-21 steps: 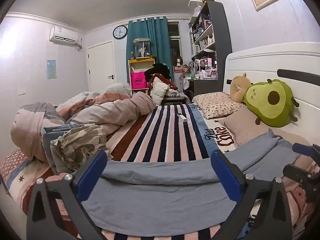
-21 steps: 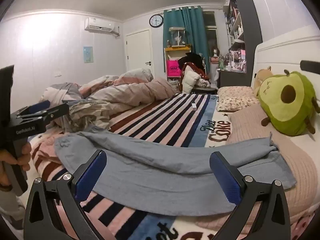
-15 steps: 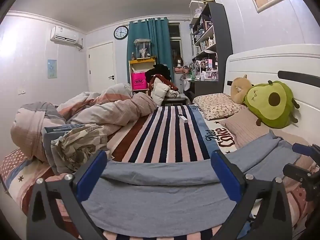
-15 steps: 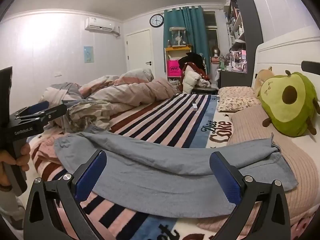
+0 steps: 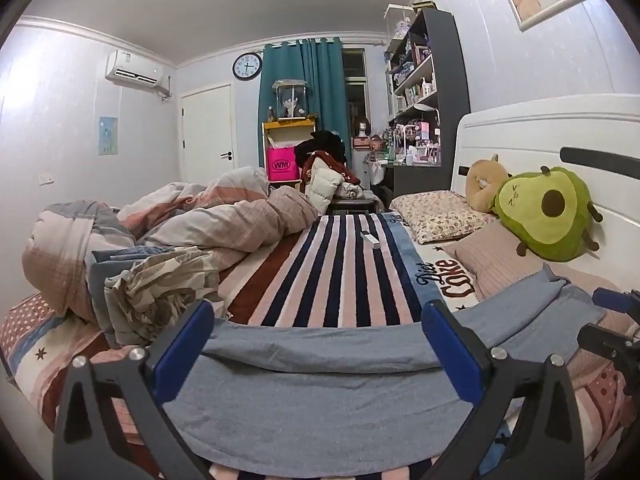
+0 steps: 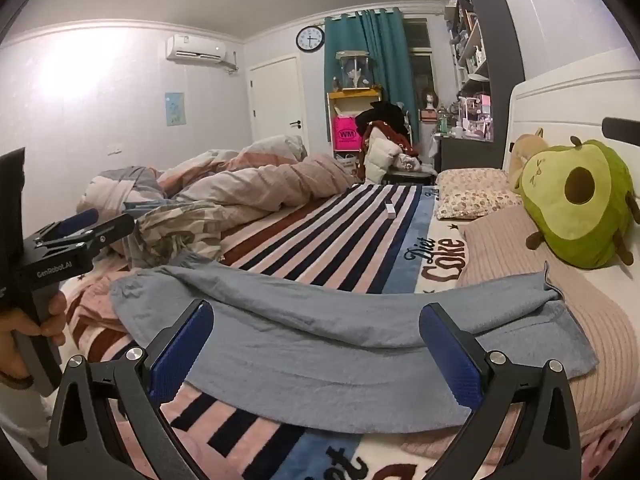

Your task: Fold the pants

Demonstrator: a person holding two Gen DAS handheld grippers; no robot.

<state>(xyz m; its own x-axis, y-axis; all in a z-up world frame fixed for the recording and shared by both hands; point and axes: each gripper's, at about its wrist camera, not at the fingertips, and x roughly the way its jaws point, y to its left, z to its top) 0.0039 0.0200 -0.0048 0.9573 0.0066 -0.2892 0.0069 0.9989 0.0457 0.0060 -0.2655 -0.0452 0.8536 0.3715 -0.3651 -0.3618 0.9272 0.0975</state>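
Grey-blue pants [image 5: 320, 400] lie flat across the near edge of the striped bed, folded lengthwise, one leg end reaching toward the pillows; they also show in the right wrist view [image 6: 340, 344]. My left gripper [image 5: 318, 348] is open and empty just above the pants' left part. My right gripper [image 6: 316, 350] is open and empty above their middle. The left gripper shows from the side in the right wrist view [image 6: 76, 228], and the right gripper shows at the right edge of the left wrist view [image 5: 612, 320].
A crumpled duvet [image 5: 192, 232] and a camouflage garment [image 5: 156, 292] are piled on the left of the bed. Pillows [image 5: 440, 216], an avocado plush [image 5: 548, 216] and the white headboard [image 5: 540, 128] are on the right. A small white box [image 5: 370, 239] lies on the striped blanket.
Both views have shifted very slightly; the pants lie as before and both grippers stay open.
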